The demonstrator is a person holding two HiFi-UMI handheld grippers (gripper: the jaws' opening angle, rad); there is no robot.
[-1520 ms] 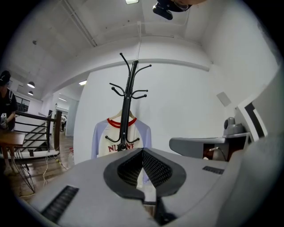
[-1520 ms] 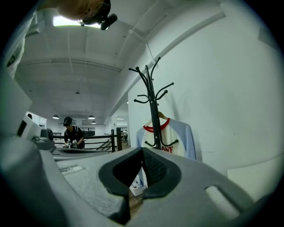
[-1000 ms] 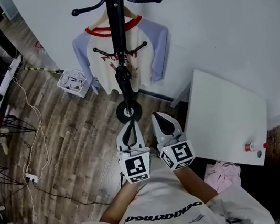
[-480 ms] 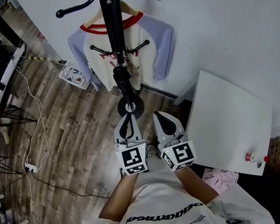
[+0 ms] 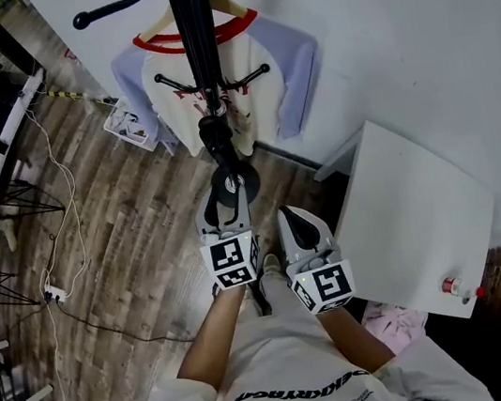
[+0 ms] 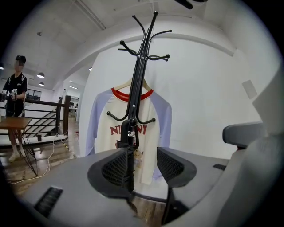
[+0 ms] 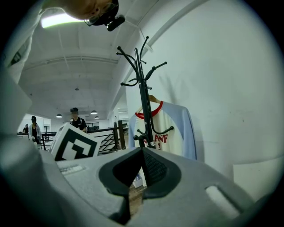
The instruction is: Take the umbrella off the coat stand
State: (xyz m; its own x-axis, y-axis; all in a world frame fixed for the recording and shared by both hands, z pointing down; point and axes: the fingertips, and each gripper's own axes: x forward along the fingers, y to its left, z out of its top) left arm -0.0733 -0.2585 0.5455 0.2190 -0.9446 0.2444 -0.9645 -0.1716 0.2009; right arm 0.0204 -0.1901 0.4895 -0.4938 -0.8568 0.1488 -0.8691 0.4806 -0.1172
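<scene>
left gripper (image 6: 141, 165): jaws just been opening, now apart, umbrella (image 6: 132, 135) between them beside one pad | right gripper (image 7: 142, 167): jaws together, empty | umbrella against coat stand (image 5: 192, 33)

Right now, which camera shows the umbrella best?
The left gripper view: the umbrella hangs straight ahead on the coat stand, side-on, its lower part showing between the left gripper's jaws, which have just been opening. The head view foreshortens it from above, dark against the pole. The right gripper view shows little of it.
</scene>
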